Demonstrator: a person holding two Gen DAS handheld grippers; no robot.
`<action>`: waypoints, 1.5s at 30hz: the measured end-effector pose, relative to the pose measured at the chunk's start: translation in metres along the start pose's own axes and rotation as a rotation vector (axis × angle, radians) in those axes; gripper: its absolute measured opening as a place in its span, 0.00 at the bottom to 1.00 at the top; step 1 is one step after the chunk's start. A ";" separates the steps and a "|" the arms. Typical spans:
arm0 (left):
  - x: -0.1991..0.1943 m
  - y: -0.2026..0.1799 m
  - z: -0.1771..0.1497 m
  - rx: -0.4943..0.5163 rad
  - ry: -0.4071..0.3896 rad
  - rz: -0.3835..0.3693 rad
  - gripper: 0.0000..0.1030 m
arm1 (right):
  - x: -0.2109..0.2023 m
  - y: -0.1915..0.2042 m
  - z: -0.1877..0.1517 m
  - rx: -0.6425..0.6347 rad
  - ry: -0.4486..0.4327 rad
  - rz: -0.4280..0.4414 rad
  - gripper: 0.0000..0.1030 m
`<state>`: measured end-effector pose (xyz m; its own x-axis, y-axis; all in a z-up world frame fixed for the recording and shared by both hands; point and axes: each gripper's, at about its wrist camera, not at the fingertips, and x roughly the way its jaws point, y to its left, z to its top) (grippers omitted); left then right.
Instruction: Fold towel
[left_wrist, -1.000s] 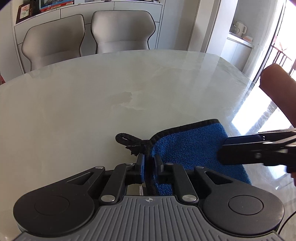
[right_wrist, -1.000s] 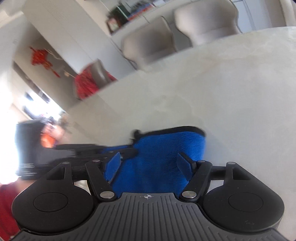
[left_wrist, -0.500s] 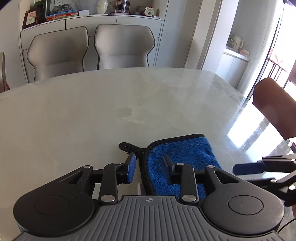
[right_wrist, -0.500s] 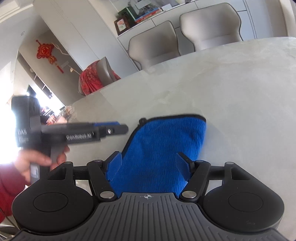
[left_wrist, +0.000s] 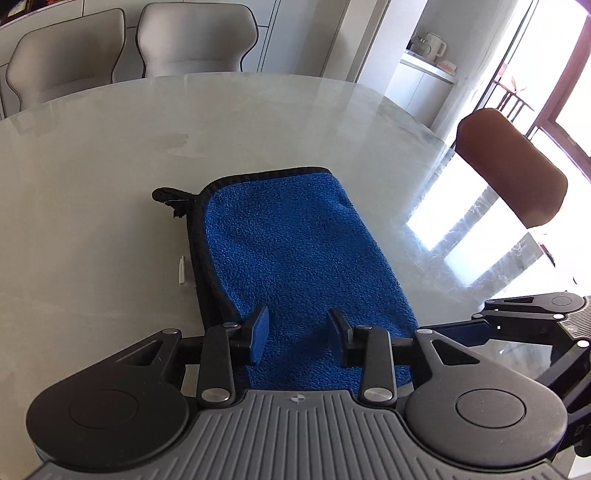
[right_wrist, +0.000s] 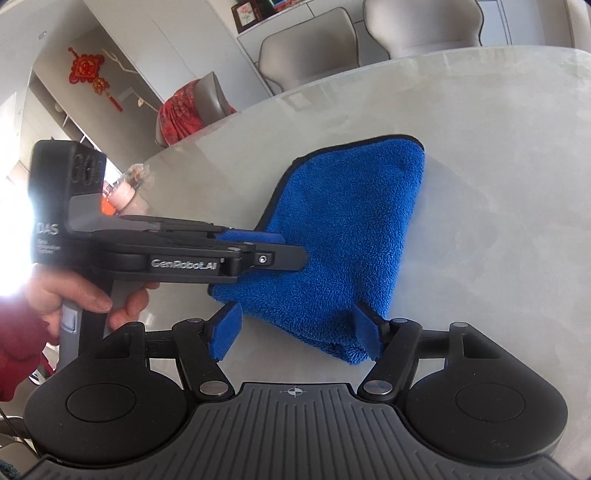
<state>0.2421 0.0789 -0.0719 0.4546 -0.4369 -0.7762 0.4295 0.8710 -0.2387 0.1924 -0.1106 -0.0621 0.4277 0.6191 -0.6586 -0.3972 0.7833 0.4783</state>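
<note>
A blue towel with black trim (left_wrist: 299, 251) lies folded into a narrow stack on the pale table (left_wrist: 110, 155). A black hanging loop (left_wrist: 171, 197) sticks out at its far left corner. My left gripper (left_wrist: 298, 332) is open and empty, hovering over the towel's near end. My right gripper (right_wrist: 295, 325) is open and empty at the towel's near edge (right_wrist: 343, 229). The left gripper also shows in the right wrist view (right_wrist: 273, 251), above the towel's left side. The right gripper appears in the left wrist view (left_wrist: 461, 328) at the towel's right.
Two grey chairs (left_wrist: 129, 44) stand at the far side of the table. A brown chair back (left_wrist: 513, 173) is at the right edge. A small white stick (left_wrist: 181, 271) lies left of the towel. A chair with red cloth (right_wrist: 192, 110) is at the left.
My left gripper let go of the towel's corner, opened wide and pulled back over the towel. My right gripper stayed open and drew back slightly. The towel lies flat.
</note>
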 end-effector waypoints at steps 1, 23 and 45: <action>0.000 0.002 0.000 0.000 0.000 0.001 0.26 | 0.002 0.000 -0.001 -0.006 0.013 -0.008 0.70; -0.047 -0.031 -0.010 -0.034 -0.066 0.212 0.70 | -0.023 0.012 -0.013 -0.030 -0.046 -0.168 0.82; -0.129 -0.090 -0.071 -0.124 -0.136 0.350 0.91 | -0.075 0.071 -0.062 -0.046 -0.094 -0.497 0.99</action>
<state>0.0897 0.0729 0.0080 0.6595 -0.1272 -0.7409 0.1367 0.9894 -0.0481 0.0816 -0.1054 -0.0152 0.6442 0.1762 -0.7443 -0.1616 0.9825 0.0927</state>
